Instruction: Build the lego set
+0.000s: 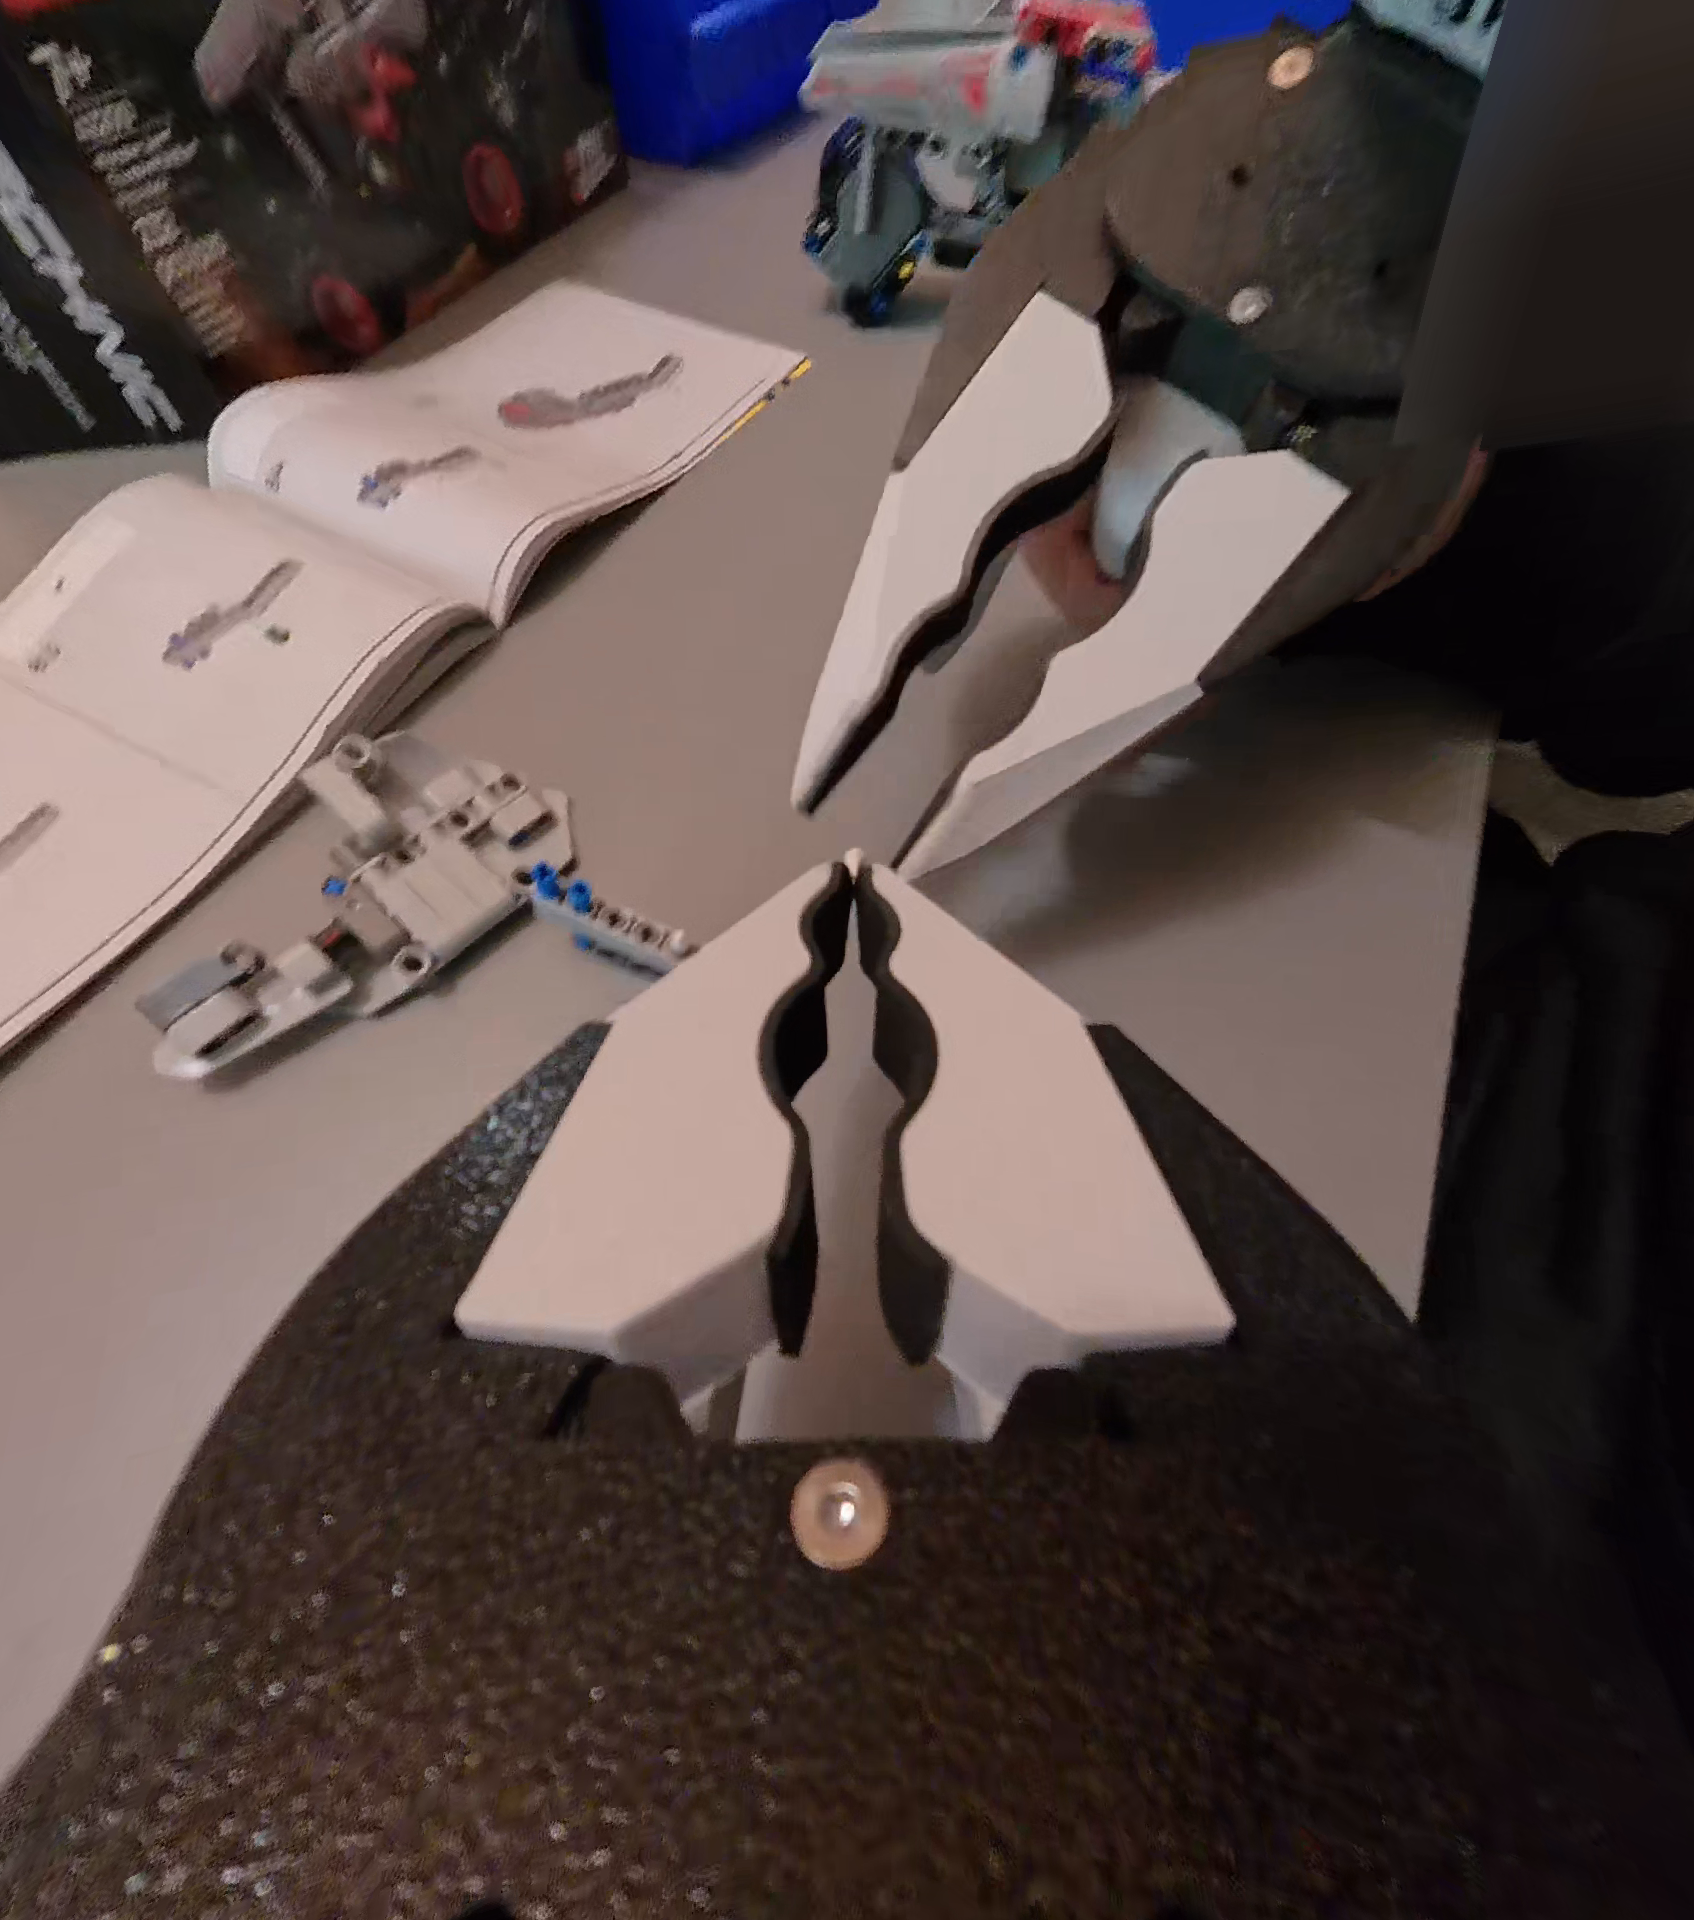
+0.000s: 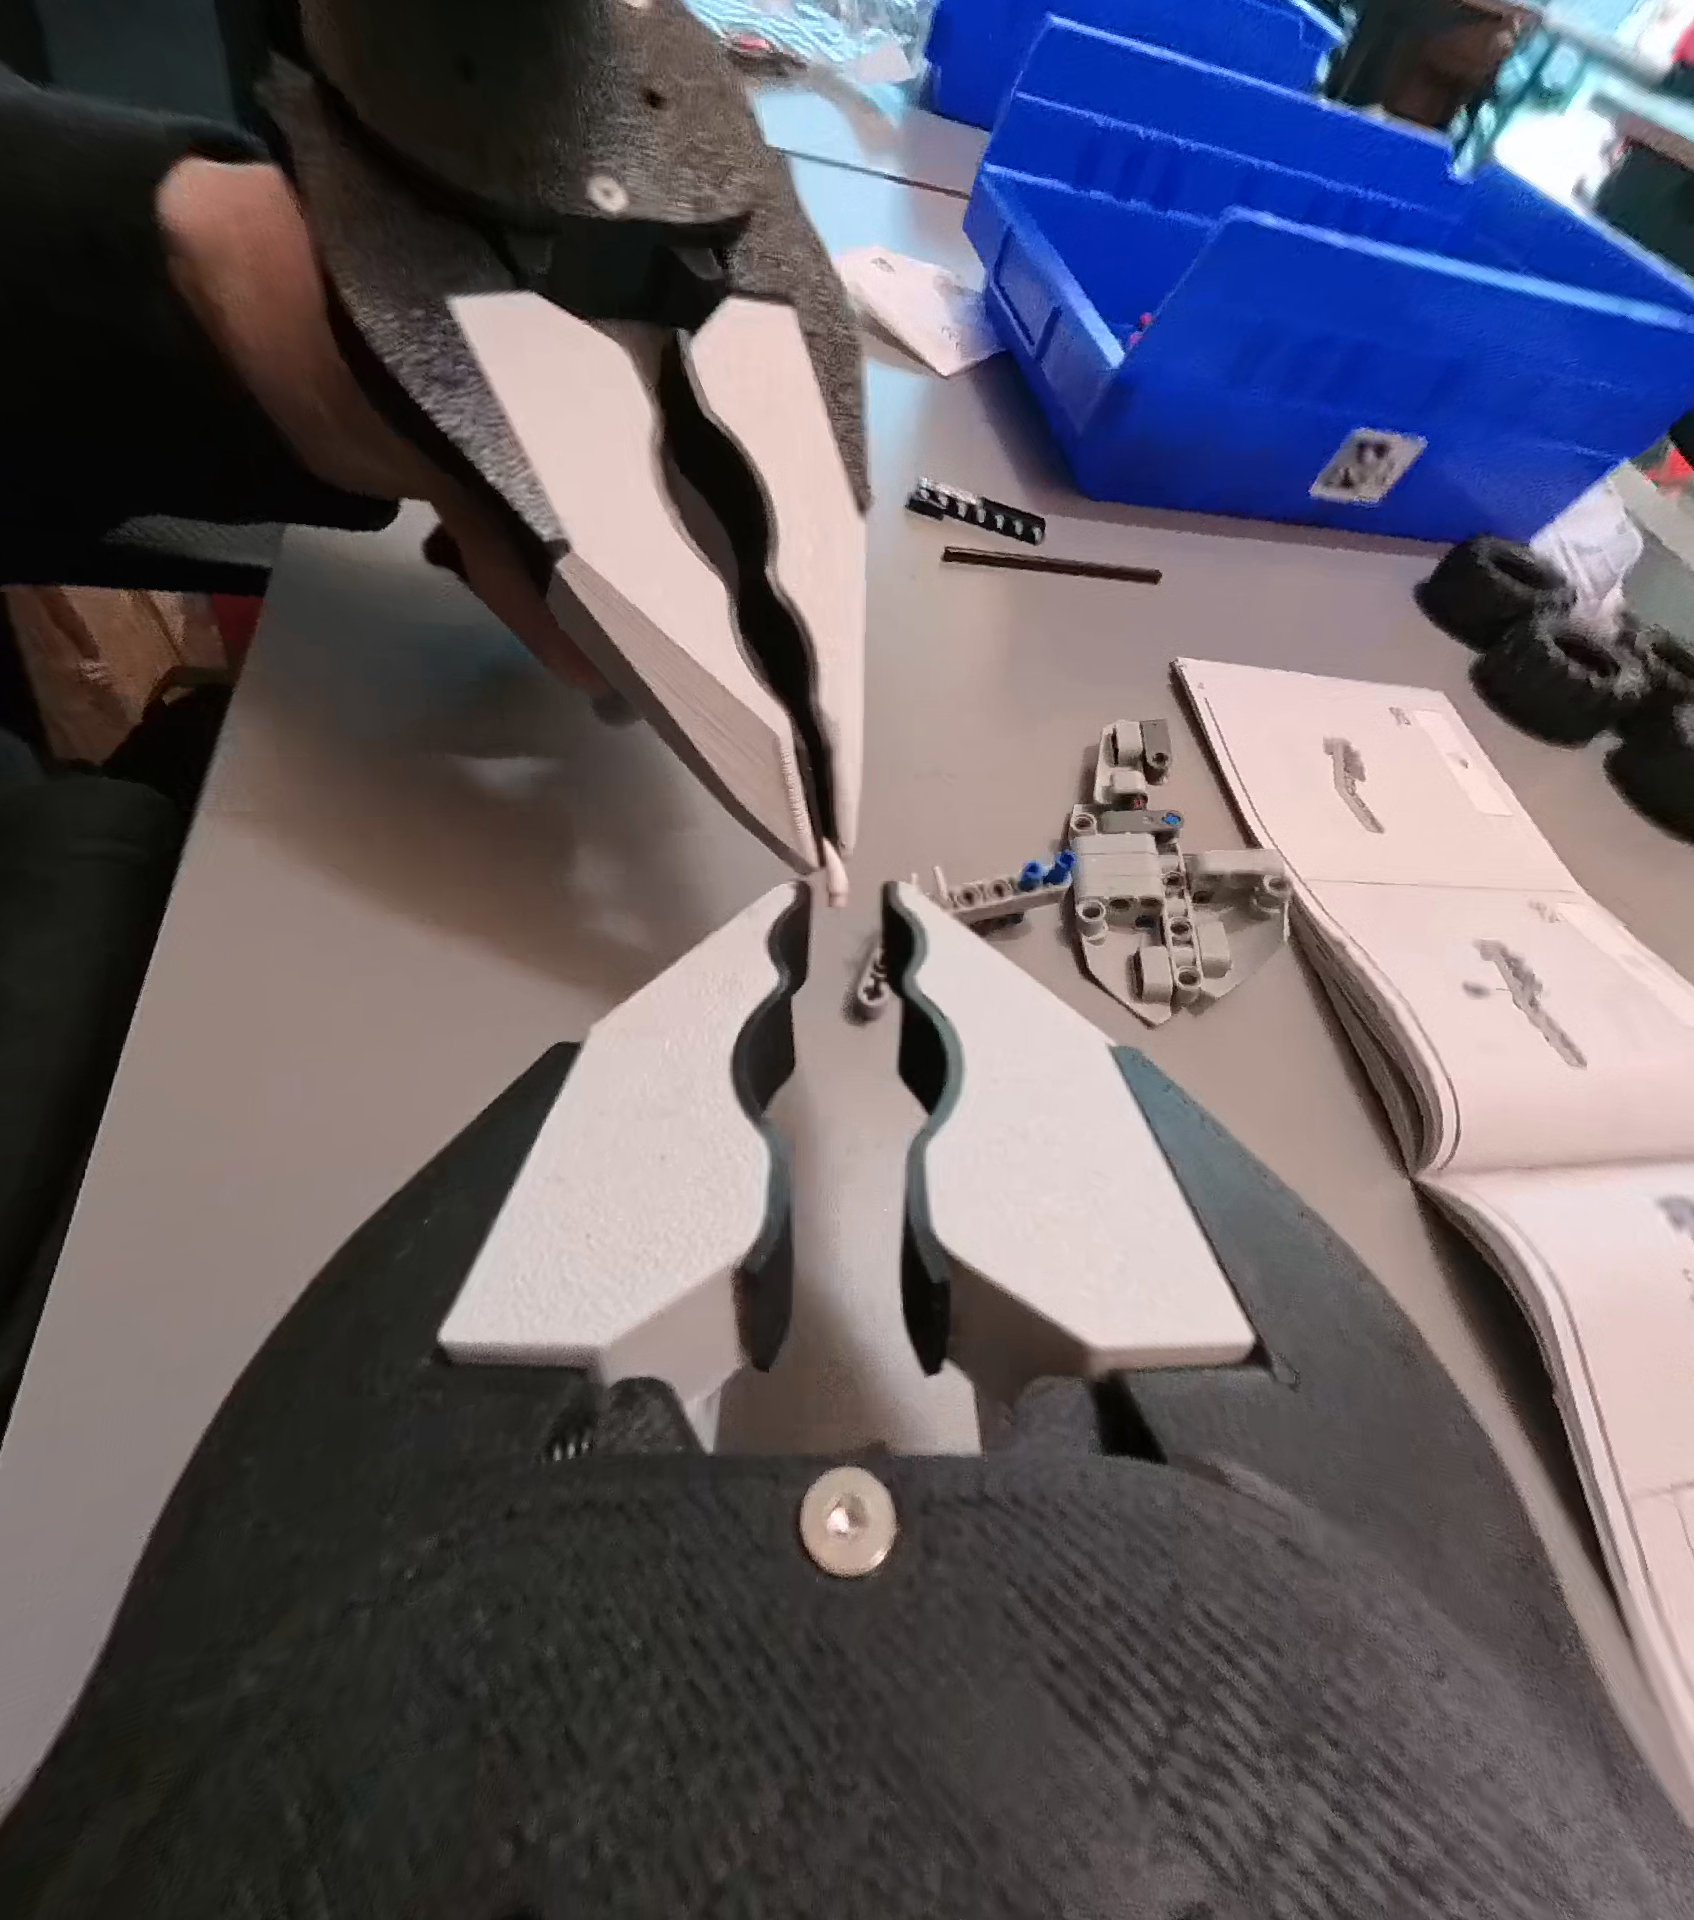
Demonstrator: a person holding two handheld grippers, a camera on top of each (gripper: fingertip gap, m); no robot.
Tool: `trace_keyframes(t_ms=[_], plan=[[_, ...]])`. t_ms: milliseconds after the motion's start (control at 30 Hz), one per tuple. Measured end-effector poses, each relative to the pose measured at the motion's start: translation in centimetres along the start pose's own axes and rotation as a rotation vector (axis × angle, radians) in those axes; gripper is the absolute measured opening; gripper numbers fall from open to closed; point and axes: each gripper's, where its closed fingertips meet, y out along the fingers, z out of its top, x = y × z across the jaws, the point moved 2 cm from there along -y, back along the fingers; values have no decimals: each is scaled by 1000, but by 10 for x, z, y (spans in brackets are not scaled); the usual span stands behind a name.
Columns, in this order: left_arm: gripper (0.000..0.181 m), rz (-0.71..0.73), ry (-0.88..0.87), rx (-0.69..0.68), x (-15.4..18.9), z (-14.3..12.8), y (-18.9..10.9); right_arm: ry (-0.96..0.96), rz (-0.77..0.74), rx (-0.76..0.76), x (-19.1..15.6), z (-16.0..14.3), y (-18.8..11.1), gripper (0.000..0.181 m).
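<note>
My left gripper [image 1: 853, 871] is shut on a small pale pin [image 2: 835, 881] that sticks out of its tips, held above the table. It also shows in the right wrist view [image 2: 825, 854], reaching in from the upper left. My right gripper [image 2: 845, 894] is open and empty, its tips just either side of the pin, and it shows in the left wrist view [image 1: 858, 831] too. A grey lego assembly [image 1: 386, 904] [image 2: 1155, 914] lies on the table beside a grey beam with blue pins [image 1: 604, 920] [image 2: 999, 894]. A small grey piece [image 2: 869, 982] lies below the right fingers.
An open instruction book [image 1: 199, 644] [image 2: 1445, 935] lies beside the assembly. Blue bins [image 2: 1342, 312], black tyres [image 2: 1601, 686], a black beam [image 2: 973, 509] and a black axle [image 2: 1051, 566] sit farther off. Dark set boxes [image 1: 199, 208] and a built model [image 1: 926, 156] stand at the back. Left and right tips are no more than a few centimetres apart. The small grey piece [image 2: 869, 982] is about 4 cm from both grippers' fingertips.
</note>
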Motion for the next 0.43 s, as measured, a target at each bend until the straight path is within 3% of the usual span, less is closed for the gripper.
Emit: trace_keyframes(t_ms=[33,133,267,433], plan=[[0,28,-14,-20,-4,-3,-1,51,-18,-33,4,-4,2,19],[0,71,-55,-56,-9,-9,1,144,-10,-154,8,-22,9,31],[0,113,-88,-108,-11,-16,6,146,-8,-278,6,-37,21,27],[0,128,-148,-136,-14,-22,8,179,3,-287,8,-37,27,22]])
